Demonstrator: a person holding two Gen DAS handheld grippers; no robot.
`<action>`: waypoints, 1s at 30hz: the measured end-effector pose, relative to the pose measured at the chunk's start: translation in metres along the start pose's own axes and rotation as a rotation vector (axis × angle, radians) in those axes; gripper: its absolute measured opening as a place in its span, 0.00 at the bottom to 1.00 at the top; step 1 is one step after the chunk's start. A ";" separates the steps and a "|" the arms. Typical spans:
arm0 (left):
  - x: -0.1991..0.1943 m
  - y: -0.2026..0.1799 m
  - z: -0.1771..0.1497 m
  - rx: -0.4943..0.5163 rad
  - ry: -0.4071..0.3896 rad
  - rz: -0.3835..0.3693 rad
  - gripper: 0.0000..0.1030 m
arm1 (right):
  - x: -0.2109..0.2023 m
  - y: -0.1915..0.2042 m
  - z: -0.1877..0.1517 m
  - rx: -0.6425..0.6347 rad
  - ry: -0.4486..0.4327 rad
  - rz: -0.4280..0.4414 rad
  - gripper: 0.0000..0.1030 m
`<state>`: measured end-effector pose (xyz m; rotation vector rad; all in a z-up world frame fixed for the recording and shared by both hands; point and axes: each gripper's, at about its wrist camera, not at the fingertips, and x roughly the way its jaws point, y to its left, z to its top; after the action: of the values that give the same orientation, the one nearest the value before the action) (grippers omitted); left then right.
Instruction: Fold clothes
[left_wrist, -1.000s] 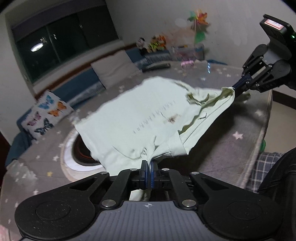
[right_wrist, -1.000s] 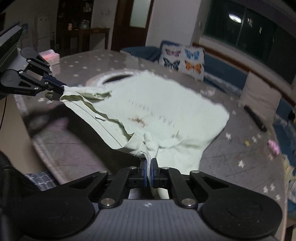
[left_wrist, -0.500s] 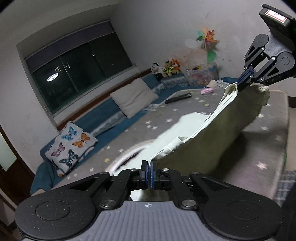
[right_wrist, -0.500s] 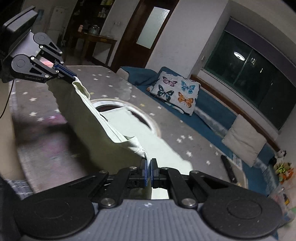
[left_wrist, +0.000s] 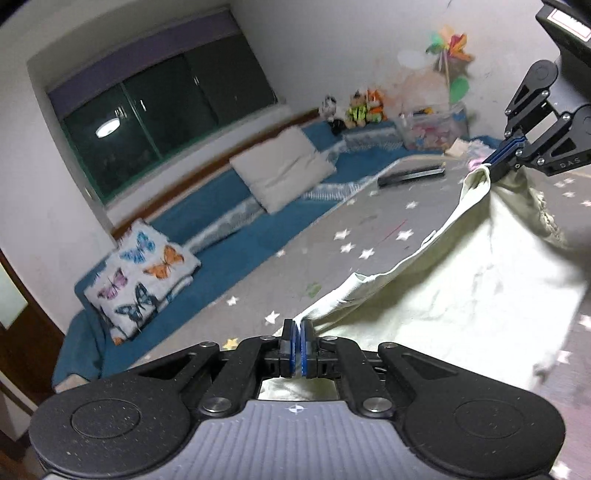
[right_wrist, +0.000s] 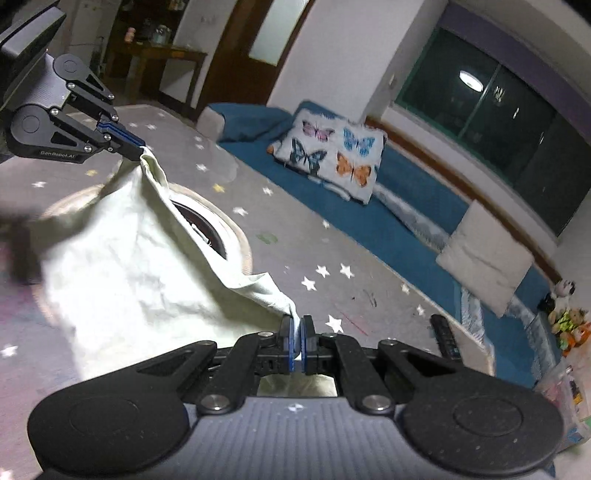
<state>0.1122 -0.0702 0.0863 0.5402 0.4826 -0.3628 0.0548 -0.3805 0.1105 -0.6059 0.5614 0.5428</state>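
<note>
The left gripper (left_wrist: 297, 328) has its fingers pinched tight on one corner of the pale green shirt (left_wrist: 454, 295); the shirt hangs between the two grippers like a little hammock, lifted up at both ends, with its low part sagging down over the bench (left_wrist: 369, 229); the bench has a grey cloth with white stars on it; past it there is a butterfly pillow (left_wrist: 144, 273) on a blue couch, then a plain white pillow (left_wrist: 284, 170), then a black remote (left_wrist: 412, 175) lying on the bench; over on the right the right gripper (left_wrist: 487, 167) has its fingers squeezed shut on the other corner of the shirt.
</note>
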 end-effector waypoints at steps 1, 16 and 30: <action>0.014 0.002 -0.001 -0.007 0.017 -0.001 0.03 | 0.016 -0.006 -0.001 0.010 0.012 0.006 0.03; 0.104 0.031 -0.025 -0.229 0.159 -0.008 0.26 | 0.102 -0.058 -0.035 0.373 0.061 0.015 0.06; -0.027 0.057 -0.067 -0.389 0.068 -0.114 0.32 | -0.008 -0.055 -0.069 0.475 0.060 0.108 0.26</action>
<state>0.0931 0.0185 0.0732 0.1485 0.6336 -0.3491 0.0608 -0.4666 0.0888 -0.1412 0.7537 0.4717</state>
